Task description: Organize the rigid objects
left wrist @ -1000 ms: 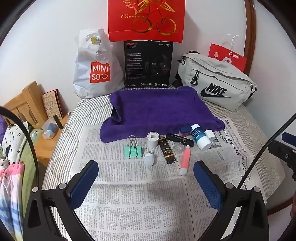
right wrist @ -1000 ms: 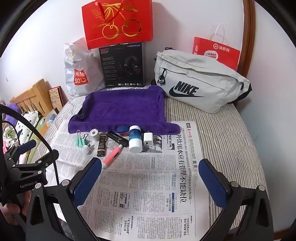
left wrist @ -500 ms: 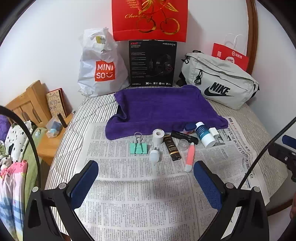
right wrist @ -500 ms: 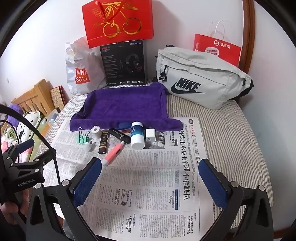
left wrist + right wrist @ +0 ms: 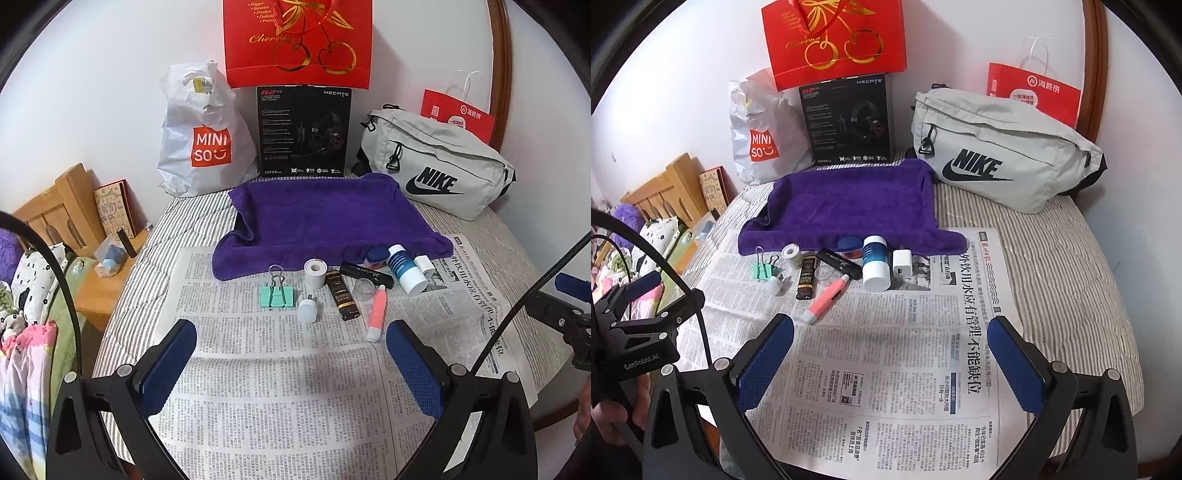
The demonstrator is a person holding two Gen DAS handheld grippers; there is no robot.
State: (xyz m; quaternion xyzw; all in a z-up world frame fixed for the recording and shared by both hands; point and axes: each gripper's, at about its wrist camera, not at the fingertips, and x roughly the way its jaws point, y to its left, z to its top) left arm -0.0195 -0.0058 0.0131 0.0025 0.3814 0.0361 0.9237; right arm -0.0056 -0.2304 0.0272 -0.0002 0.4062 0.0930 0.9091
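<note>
Newspaper [image 5: 280,398] on striped bed [image 5: 1071,266], purple towel [image 5: 325,214]

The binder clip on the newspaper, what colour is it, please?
Mint green binder clip; left wrist view.

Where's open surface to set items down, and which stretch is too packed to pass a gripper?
Free: the purple towel top, between the black box and the item row; the newspaper in front of the pink tube. Crowded: the row from the green clip to the white charger, along the towel's front edge. Both grippers open, empty.
</note>
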